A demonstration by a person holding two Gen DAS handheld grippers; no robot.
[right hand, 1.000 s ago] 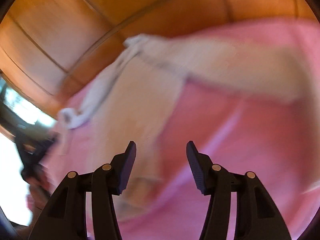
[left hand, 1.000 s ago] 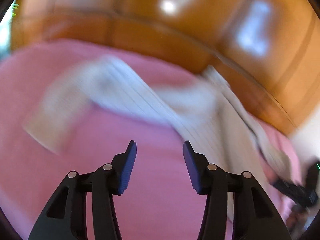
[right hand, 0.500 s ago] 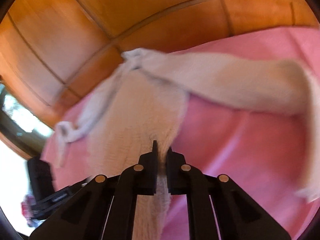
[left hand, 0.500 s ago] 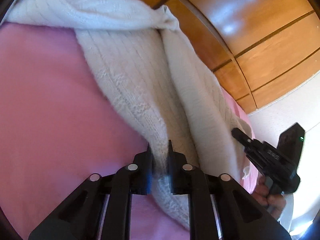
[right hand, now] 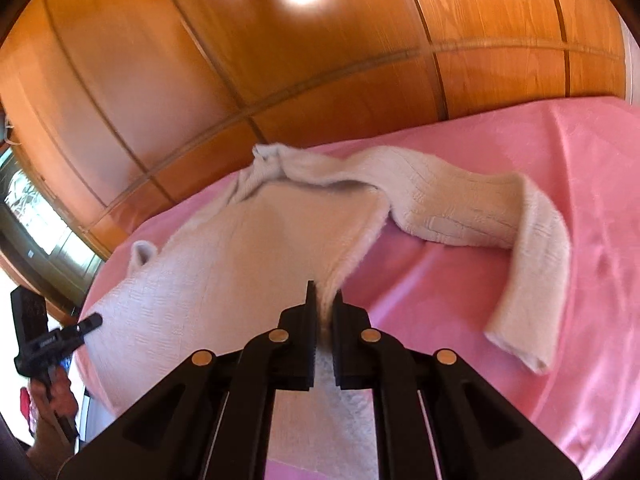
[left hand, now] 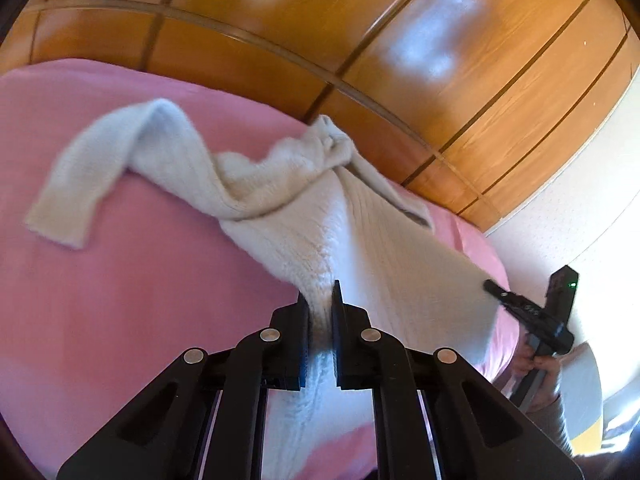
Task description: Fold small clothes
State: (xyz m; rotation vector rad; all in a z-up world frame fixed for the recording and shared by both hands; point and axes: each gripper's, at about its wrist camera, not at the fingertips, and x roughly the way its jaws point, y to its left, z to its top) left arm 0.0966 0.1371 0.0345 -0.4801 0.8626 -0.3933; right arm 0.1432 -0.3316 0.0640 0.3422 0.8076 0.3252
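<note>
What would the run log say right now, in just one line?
stage: lifting hem | left hand-held gripper: shut on white sweater | right hand-held gripper: shut on white sweater | sleeves: lying on pink cover

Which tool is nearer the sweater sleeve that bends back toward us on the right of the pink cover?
Right. The right tool grips the white sweater at its hem, just left of that sleeve. The left tool grips the hem across the body, farther away.

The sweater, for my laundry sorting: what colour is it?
Cream-white knit sweater, clearest in the left wrist view.
</note>
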